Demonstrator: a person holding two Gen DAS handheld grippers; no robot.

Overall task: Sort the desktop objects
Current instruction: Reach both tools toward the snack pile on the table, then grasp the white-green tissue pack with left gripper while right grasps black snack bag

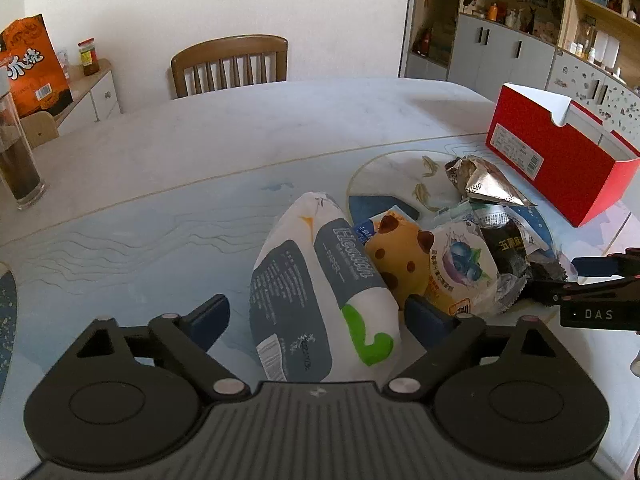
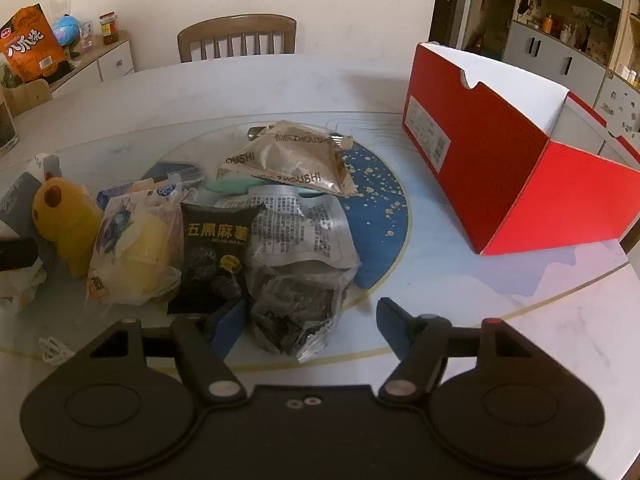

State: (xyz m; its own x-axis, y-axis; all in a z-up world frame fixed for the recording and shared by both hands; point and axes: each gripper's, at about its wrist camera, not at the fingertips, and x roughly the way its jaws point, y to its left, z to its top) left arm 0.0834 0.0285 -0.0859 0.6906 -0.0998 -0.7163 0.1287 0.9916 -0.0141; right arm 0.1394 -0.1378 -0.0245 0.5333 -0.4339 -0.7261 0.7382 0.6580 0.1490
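Tissue pack between left tongs

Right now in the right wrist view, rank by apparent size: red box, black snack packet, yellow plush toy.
1. red box
2. black snack packet
3. yellow plush toy, partly hidden, so its rank against the packet is unsure.

Daylit and even in left wrist view, cool cast; warmer, dimmer, yellowish in right wrist view. Soft shadow beside red box toward table near edge. Strong fisheye bend at edges, dark vignette in right-view corners. Sharp mid-frame, slightly soft at rim.
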